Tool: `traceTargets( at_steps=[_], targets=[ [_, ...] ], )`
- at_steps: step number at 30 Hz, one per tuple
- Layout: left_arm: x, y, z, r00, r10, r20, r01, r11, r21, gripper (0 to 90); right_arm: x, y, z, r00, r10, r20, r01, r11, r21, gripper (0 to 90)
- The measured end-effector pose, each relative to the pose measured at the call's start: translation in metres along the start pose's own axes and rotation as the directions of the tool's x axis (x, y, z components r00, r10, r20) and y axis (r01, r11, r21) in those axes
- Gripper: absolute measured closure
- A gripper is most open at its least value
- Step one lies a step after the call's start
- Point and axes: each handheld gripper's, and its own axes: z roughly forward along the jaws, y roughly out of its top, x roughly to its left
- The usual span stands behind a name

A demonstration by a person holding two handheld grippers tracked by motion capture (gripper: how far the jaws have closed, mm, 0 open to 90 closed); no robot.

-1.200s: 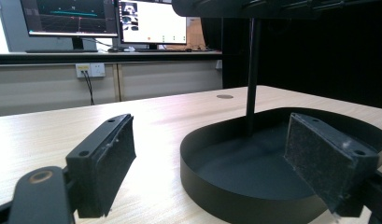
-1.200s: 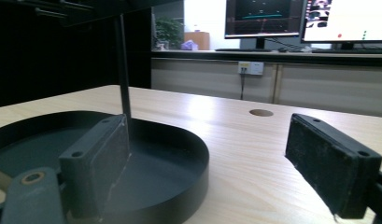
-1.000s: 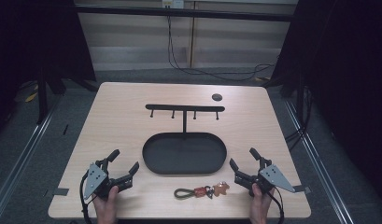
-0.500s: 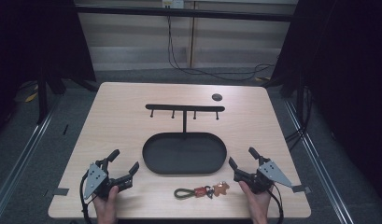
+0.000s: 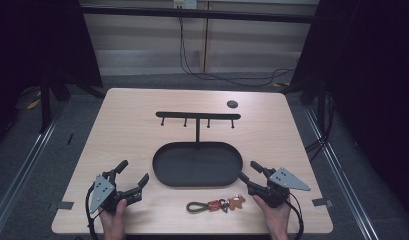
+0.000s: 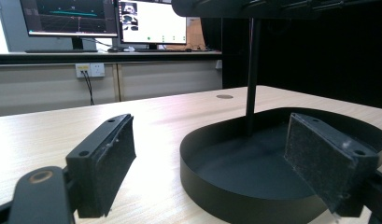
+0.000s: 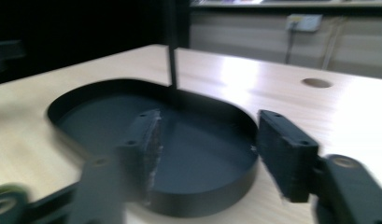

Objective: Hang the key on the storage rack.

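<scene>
A black oval tray [image 5: 164,175] with an upright post and a hook bar [image 5: 198,115] stands in the middle of the table. A keychain [image 5: 216,204] with a green loop, an orange clip and a brown charm lies in front of the tray. My left gripper [image 5: 133,176] rests at the front left, open and empty, facing the tray [image 6: 212,186]. At the front right my right gripper [image 5: 248,171] points at the tray [image 7: 202,191]; its jaws have just been closing and stand partly apart with nothing between them.
A small dark round hole [image 5: 232,104] sits in the tabletop at the back right. Cables hang behind the table's far edge. Monitors [image 6: 104,18] stand on a counter beyond the table in the left gripper view.
The right gripper's jaws have drawn closer together, and the gripper has shifted slightly. The left gripper, tray and keychain have not moved.
</scene>
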Motion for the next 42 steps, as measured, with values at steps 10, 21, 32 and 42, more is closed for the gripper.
traceTargets(
  at_steps=[10,21,32,42],
  targets=[
    [0.000,0.000,0.000,1.0000,0.001,0.001,-0.001,1.0000,0.000,15.9,0.012,0.015,0.005,0.9996,-0.016,-0.024,0.018,0.995,0.095,41.2],
    [0.000,0.000,0.000,1.0000,0.000,0.000,0.000,1.0000,0.001,15.9,0.022,0.020,0.023,0.9762,0.025,-0.216,0.041,0.954,0.298,39.9],
    [0.000,0.000,0.000,1.0000,0.001,0.001,-0.001,1.0000,-0.001,15.9,0.035,0.038,0.036,0.9706,0.010,-0.240,0.077,0.934,0.348,35.1],
    [0.000,0.000,0.000,1.0000,0.001,0.001,-0.001,1.0000,0.000,15.9,0.051,0.046,0.056,0.9308,-0.005,-0.366,0.165,0.897,0.409,49.7]
  ],
)
